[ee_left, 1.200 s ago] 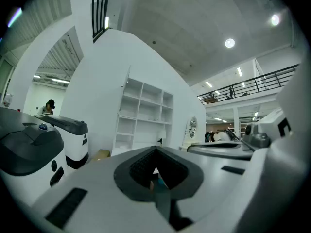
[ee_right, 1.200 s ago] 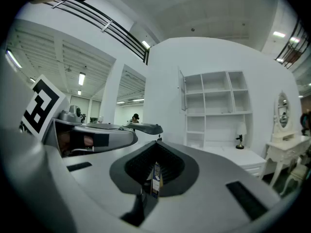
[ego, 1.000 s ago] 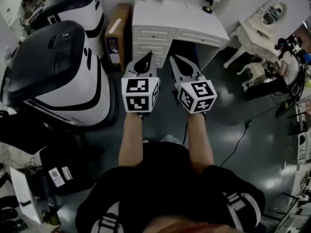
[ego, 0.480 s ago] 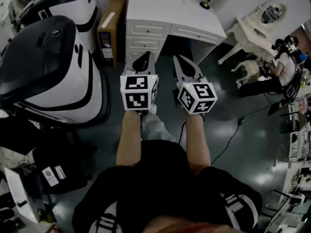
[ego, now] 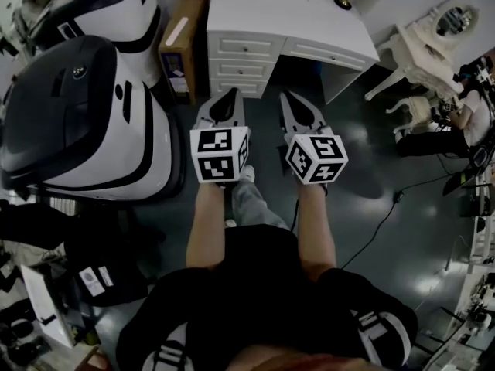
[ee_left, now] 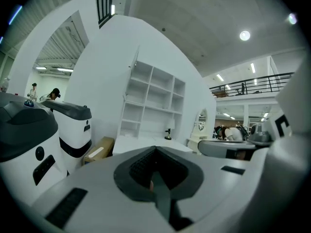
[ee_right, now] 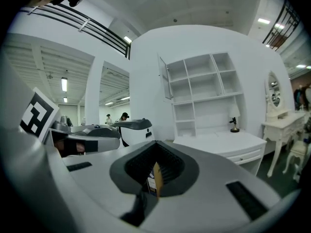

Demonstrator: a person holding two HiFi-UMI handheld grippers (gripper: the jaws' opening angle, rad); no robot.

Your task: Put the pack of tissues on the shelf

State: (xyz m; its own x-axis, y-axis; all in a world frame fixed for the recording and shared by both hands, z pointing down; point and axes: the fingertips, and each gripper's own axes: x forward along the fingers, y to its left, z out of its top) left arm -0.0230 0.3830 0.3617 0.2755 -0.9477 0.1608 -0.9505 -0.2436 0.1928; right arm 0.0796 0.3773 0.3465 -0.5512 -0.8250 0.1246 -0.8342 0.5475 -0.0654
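Looking down from the head camera, I have the left gripper (ego: 229,97) and the right gripper (ego: 288,99) side by side at arm's length over the dark glossy floor (ego: 371,176). Both point towards a white desk (ego: 286,22). Each gripper's own view shows its jaws pressed together with nothing pinched, so both claws are clenched and empty. Past the right one's tips a sliver of brown card with a printed label shows.

I cannot make out the pack of tissues in any view, so I cannot tell where it lies or how it looks.

The shelf (ee_right: 204,89) rises from the back of the desk against a white wall. It is a white open unit split into square compartments across the top, with a narrower stack running down its left side. A thin white door stands ajar at its left edge. A small lamp (ee_right: 234,123) with a pale shade on a dark stem stands on the desk top just below the shelf's right end.

A cardboard box (ego: 182,49) stands just left of the desk drawers. Left of it are two large white-and-black machines (ego: 85,114). Well off to the right stands a white dressing table (ego: 421,49) with an oval mirror, and a seated person (ego: 468,114) is beyond it.
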